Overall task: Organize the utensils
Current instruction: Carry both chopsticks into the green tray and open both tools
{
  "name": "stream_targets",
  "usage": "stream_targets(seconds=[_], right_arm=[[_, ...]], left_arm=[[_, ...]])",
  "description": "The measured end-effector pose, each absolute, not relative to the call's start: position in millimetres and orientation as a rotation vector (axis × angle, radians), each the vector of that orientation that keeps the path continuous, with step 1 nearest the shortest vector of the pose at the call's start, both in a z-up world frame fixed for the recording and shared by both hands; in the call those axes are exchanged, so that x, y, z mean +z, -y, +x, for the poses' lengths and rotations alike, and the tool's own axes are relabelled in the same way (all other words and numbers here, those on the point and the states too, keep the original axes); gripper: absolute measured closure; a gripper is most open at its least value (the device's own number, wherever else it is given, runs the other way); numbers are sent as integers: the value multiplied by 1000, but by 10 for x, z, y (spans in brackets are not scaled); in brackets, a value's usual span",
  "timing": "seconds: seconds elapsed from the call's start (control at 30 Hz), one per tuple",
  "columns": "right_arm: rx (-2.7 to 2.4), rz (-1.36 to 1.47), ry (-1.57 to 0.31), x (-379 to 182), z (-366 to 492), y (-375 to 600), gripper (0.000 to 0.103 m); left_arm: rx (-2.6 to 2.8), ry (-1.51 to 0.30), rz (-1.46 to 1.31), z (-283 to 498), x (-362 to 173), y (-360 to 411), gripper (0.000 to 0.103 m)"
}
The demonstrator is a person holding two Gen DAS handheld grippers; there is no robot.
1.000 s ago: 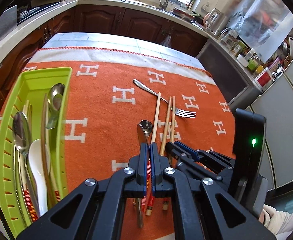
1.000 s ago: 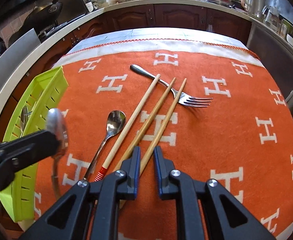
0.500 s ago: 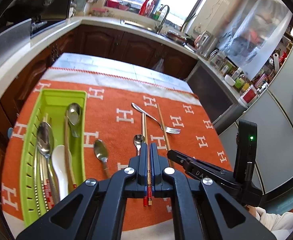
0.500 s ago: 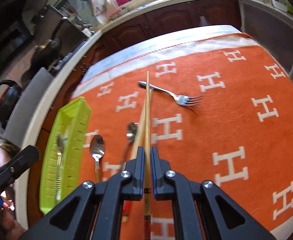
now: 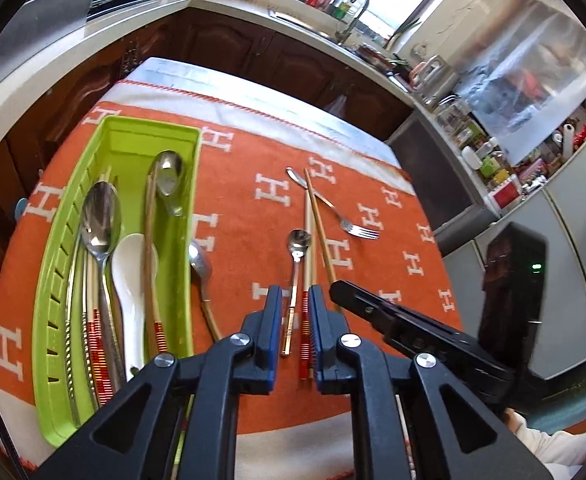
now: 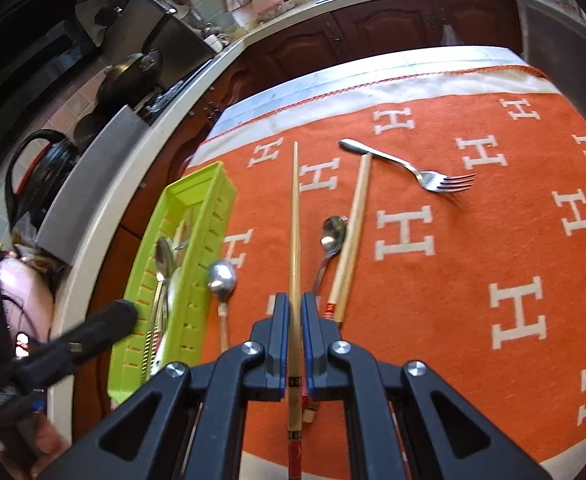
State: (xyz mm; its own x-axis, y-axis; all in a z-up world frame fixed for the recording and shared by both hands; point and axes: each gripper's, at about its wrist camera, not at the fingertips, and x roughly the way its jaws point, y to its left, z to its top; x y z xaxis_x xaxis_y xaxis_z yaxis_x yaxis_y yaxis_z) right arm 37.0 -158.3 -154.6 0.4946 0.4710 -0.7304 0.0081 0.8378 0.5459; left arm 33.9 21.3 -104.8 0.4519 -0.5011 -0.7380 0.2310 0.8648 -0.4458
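The right gripper [image 6: 296, 308] is clenched on a single chopstick [image 6: 295, 216], which runs between its fingers and points away over the orange cloth [image 6: 473, 280]. The left gripper [image 5: 295, 312] has its jaws opening; a pair of chopsticks [image 5: 308, 248] lies between them, against the right finger and apart from the left, beside a small spoon [image 5: 299, 242]. A green tray [image 5: 125, 140] of cutlery sits at the left, another spoon [image 5: 199, 262] just beside its right wall. A fork [image 6: 421, 168] lies far right.
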Motion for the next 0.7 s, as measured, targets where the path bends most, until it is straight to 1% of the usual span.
stream_targets(seconds=[0.03, 0.1, 0.13, 0.2, 0.27, 0.37, 0.47, 0.53, 0.57, 0.6, 0.7], right_arm=[[313, 534, -1026, -1536, 376, 1563, 97], [345, 542, -1032, -1515, 393, 1513, 97], [364, 546, -1038, -1502, 411, 1474, 97], [408, 554, -1048, -1461, 452, 1371, 97], [453, 554, -1054, -1406, 495, 1244, 97], [509, 545, -1063, -1327, 558, 1030, 97], [543, 550, -1080, -1291, 613, 825, 97], [550, 550, -1088, -1298, 652, 715, 97], [547, 546, -1091, -1307, 676, 647, 97], [545, 542, -1093, -1312, 685, 611, 97], [539, 546, -1122, -1373, 767, 499, 96]], left_arm=[[-441, -999, -289, 331, -1039, -215, 89], [-388, -970, -267, 301, -992, -274, 76], [-361, -958, -257, 284, -966, -308, 72], [-274, -934, -213, 249, -909, -416, 54], [-194, -926, -178, 258, -869, -498, 46], [-80, -930, -151, 277, -845, -705, 40], [4, -931, -138, 305, -838, -869, 39], [36, -935, -144, 308, -851, -976, 33], [45, -938, -148, 307, -860, -1011, 29], [53, -942, -148, 305, -872, -1038, 27], [65, -950, -147, 299, -915, -1091, 26]])
